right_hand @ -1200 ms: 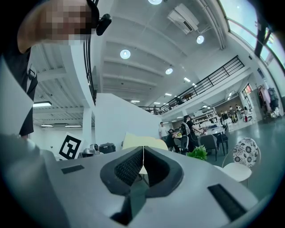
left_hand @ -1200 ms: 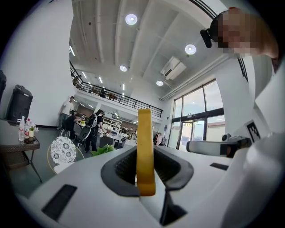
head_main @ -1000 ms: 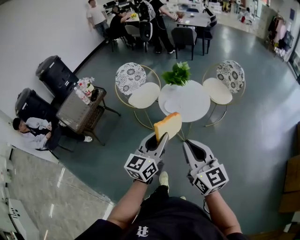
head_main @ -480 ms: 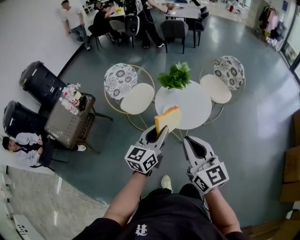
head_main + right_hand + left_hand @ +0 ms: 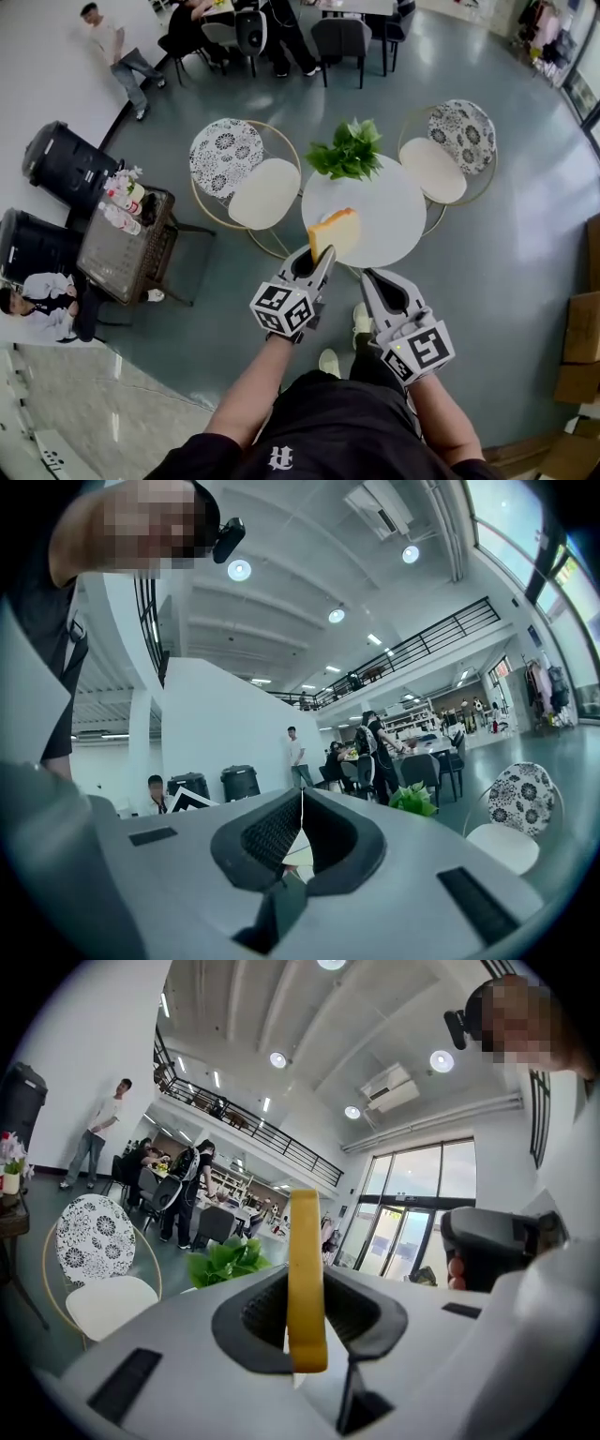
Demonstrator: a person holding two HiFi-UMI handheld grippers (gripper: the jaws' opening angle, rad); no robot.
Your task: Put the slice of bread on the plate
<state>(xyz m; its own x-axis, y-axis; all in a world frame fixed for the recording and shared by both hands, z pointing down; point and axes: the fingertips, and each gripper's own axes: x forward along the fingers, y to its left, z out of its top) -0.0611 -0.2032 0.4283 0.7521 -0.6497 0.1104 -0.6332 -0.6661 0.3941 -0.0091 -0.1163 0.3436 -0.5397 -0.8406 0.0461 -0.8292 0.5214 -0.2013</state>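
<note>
A slice of bread (image 5: 334, 232) with a yellow crust stands on edge between the jaws of my left gripper (image 5: 317, 255), which is shut on it. The slice hangs over the near edge of a round white table (image 5: 389, 220). In the left gripper view the bread (image 5: 305, 1269) shows edge-on, pinched between the dark pads (image 5: 258, 1312). My right gripper (image 5: 369, 279) is beside the left one, short of the table, shut and with nothing in it (image 5: 302, 822). No plate stands out on the white tabletop.
A green plant (image 5: 349, 150) stands at the table's far edge. Two chairs with patterned backs (image 5: 223, 155) (image 5: 459, 131) flank the table. A side table with bottles (image 5: 127, 239) and black bins (image 5: 66, 164) are at the left, cardboard boxes (image 5: 581, 328) at the right.
Both grippers and the bread have moved forward to the round table. The slice now hangs over the table's near edge. Neither gripper's jaws changed.
</note>
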